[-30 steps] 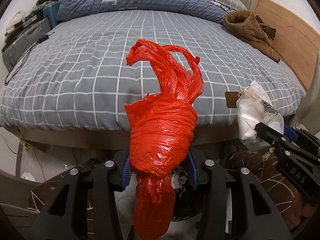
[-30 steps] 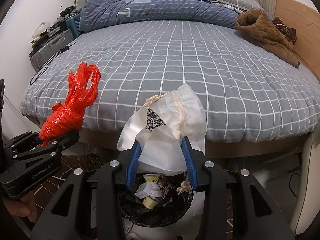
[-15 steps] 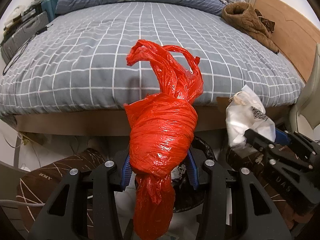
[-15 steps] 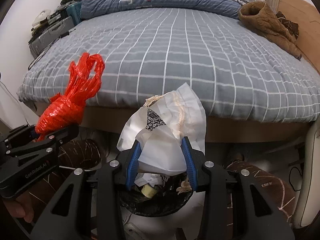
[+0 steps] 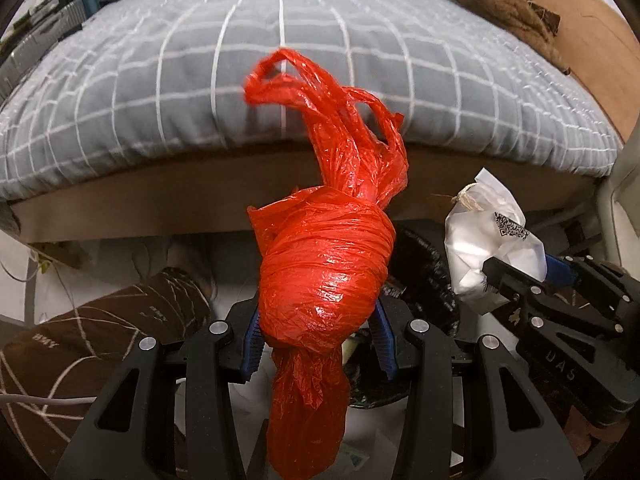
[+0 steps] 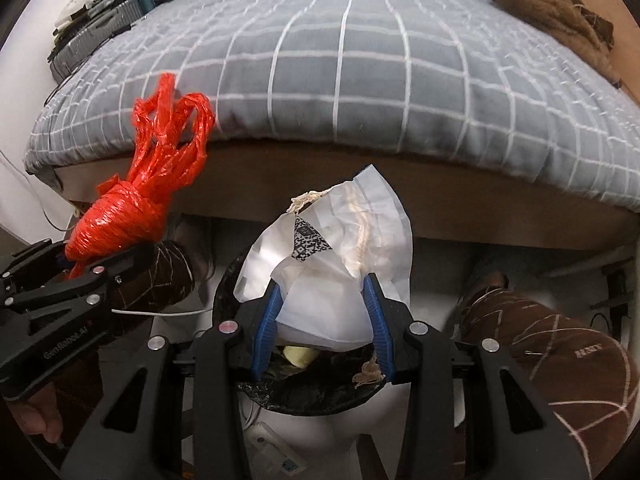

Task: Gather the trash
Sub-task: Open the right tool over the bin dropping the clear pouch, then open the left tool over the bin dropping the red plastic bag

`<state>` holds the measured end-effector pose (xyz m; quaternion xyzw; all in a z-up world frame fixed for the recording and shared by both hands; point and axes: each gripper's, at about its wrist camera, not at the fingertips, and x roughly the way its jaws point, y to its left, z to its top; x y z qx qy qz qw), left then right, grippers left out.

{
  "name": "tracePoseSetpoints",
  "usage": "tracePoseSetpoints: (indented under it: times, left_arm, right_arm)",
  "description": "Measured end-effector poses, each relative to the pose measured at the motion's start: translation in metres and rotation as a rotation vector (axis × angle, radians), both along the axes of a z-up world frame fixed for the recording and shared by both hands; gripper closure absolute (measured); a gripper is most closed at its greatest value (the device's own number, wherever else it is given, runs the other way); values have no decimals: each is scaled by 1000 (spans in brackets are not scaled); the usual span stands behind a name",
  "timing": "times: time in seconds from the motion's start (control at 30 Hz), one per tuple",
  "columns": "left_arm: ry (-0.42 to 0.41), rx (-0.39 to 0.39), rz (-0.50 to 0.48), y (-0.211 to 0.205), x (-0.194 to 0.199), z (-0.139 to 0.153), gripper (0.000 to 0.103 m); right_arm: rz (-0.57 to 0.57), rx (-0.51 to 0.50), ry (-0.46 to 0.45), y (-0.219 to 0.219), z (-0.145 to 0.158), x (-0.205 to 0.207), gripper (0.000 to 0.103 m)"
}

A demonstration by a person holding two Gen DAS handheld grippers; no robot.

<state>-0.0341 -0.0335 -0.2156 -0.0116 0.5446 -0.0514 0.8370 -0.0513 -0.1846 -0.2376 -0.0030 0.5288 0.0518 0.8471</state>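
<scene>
— Left wrist view: our left gripper [image 5: 318, 334] clamps the knotted red bag [image 5: 326, 276] between its blue pads.
— And our right gripper [image 6: 322, 316] pinches the white bag [image 6: 340, 256] directly above the black-lined bin [image 6: 304, 394].

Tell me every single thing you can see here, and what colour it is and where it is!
red plastic bag: one, red, knotted, clamped in the left hand-held gripper
white bag: one, white with a black code patch, clamped in the right hand-held gripper
trash bin: one, black liner with scraps inside, on the floor under the white bag
bed: one, grey cover with white checks, behind the bin
brown garment: one, brown, far right corner of the bed
legs: two, brown patterned trousers, either side of the bin
left hand-held gripper: one, black with blue pads
right hand-held gripper: one, black with blue pads
</scene>
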Motion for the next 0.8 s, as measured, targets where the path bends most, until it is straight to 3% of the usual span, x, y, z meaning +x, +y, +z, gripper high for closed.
tracePoseSetpoints:
  times: [0.2,0.43,0.6,0.8]
  left_arm:
    - [38,9,20,9,10,-17,59]
    - [58,6,37,6,15,-24,59]
    - [59,-16,19,-2,20,-24,59]
    - [60,-22,-1,-30,20,-27,59]
  right_arm:
    - [24,7,42,11,-17,16,62]
    - [31,-9,33,13,-19,25,42]
    - [-35,-26,3,-14,-14,20,25]
    - [-103,-30,-8,-52,-10,7,18]
